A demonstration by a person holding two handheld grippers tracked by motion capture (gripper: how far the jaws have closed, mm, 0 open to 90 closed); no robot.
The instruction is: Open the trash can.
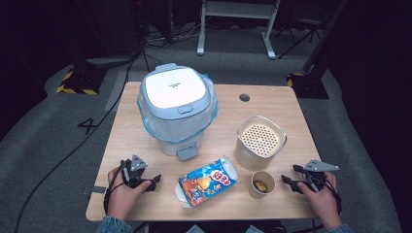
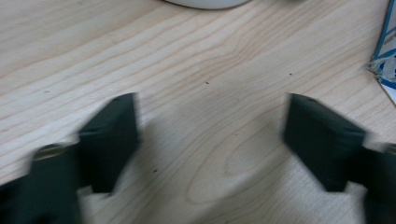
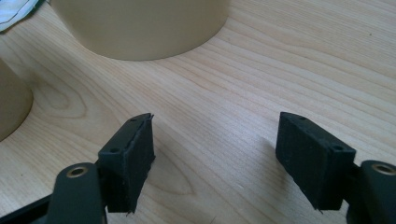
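Observation:
A colourful snack bag (image 1: 208, 180) lies flat near the table's front edge, between my two grippers. On its left, my left gripper (image 1: 152, 183) rests low over the wood in a hand. Its jaws (image 2: 212, 135) stand open with bare table between them, and the bag's corner (image 2: 385, 51) sits off to their right. At the front right, my right gripper (image 1: 290, 175) is held just right of a small paper cup (image 1: 262, 183). Its jaws (image 3: 215, 140) are open on nothing, with the cup's side (image 3: 11, 102) at their left.
A white and blue pedal bin (image 1: 177, 109) with a blue liner stands at the back left of the wooden table (image 1: 272, 104). A tan container with a perforated top (image 1: 261, 141) stands behind the cup, and its wall (image 3: 140, 23) is ahead of the right jaws.

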